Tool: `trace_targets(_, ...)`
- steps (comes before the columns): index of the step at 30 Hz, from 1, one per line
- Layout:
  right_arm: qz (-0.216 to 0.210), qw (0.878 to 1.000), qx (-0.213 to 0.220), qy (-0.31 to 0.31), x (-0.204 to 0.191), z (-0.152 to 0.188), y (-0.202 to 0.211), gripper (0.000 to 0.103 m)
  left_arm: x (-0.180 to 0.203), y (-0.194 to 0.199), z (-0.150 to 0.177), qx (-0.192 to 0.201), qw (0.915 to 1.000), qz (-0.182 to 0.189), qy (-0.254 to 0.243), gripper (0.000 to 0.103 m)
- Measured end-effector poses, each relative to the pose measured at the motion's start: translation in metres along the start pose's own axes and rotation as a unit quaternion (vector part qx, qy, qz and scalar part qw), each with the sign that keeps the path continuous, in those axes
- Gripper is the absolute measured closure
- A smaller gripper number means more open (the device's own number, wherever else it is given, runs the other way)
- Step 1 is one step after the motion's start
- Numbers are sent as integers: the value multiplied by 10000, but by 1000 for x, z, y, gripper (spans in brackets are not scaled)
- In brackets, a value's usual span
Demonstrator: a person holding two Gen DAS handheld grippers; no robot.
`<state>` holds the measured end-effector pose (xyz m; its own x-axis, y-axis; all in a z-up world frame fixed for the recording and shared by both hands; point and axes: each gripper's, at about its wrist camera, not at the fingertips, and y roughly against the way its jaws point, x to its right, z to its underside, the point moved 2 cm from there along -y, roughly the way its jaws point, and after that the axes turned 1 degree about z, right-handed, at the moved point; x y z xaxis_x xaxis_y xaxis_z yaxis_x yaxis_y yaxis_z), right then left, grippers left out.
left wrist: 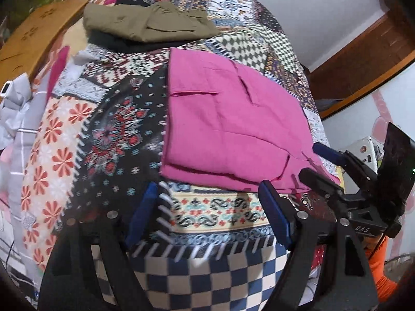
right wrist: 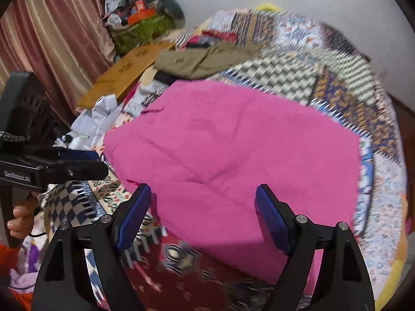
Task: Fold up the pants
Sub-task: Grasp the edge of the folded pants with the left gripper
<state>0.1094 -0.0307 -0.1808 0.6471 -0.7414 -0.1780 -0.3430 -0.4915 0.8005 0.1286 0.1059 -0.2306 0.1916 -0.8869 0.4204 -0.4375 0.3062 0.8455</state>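
Folded pink pants lie flat on a patchwork bedspread. My left gripper hovers open over the bedspread just in front of the pants' near edge, with nothing between its blue pads. Over the near part of the pants, my right gripper stands open and holds nothing. In the left wrist view the right gripper shows at the pants' near right corner. In the right wrist view the left gripper comes in from the left, held by a hand.
A folded olive garment lies on dark clothes at the far side of the bed. A brown cardboard box, white cloth and a curtain are on the left. A wooden frame is on the right.
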Motion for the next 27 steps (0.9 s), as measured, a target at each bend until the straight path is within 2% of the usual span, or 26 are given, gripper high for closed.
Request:
trace_targets(2, 176, 9998, 105, 39, 9, 4, 5, 23, 6, -5, -1, -57, 9999, 150, -10, 24)
trace_targets(4, 275, 9996, 24, -13, 19, 8, 2, 23, 11, -11, -3, -237, 9979, 588, 107, 24)
trace_targets(7, 259, 9988, -305, -274, 36, 20, -13, 23, 15, -17, -10, -298, 9969, 698, 206, 24)
trace_targets(9, 64, 9988, -204, -439, 42, 24, -12, 23, 14, -24, -16, -346, 9954, 810, 367, 24)
trace_targets(12, 66, 9989, -197, -409, 40, 24, -11, 23, 12, -33, -26, -337, 9946, 844, 507, 24)
trace_targets(13, 71, 9990, -191, -403, 40, 24, -12, 22, 12, -34, -29, -313, 9951, 802, 485, 25)
trace_targets(15, 32, 9990, -187, -393, 41, 25, -12, 22, 13, -37, -36, -197, 9984, 416, 337, 41)
trace_targets(16, -10, 9990, -186, -399, 42, 25, -12, 22, 16, -39, -40, -126, 9997, 88, 214, 52)
trace_targets(17, -42, 9990, -185, -408, 43, 26, -12, 22, 18, -40, -43, -83, 9998, -82, 130, 57)
trace_targets(18, -78, 9989, -182, -423, 44, 27, -12, 22, 21, -40, -45, -23, 9998, -167, 97, 60)
trace_targets(20, -67, 9989, -179, -425, 45, 26, -12, 22, 23, -39, -48, 100, 9993, -346, -24, 72)
trace_targets(27, -109, 9989, -195, -421, 45, 26, -7, 23, 32, -15, -47, 811, 9895, -1052, -570, 79)
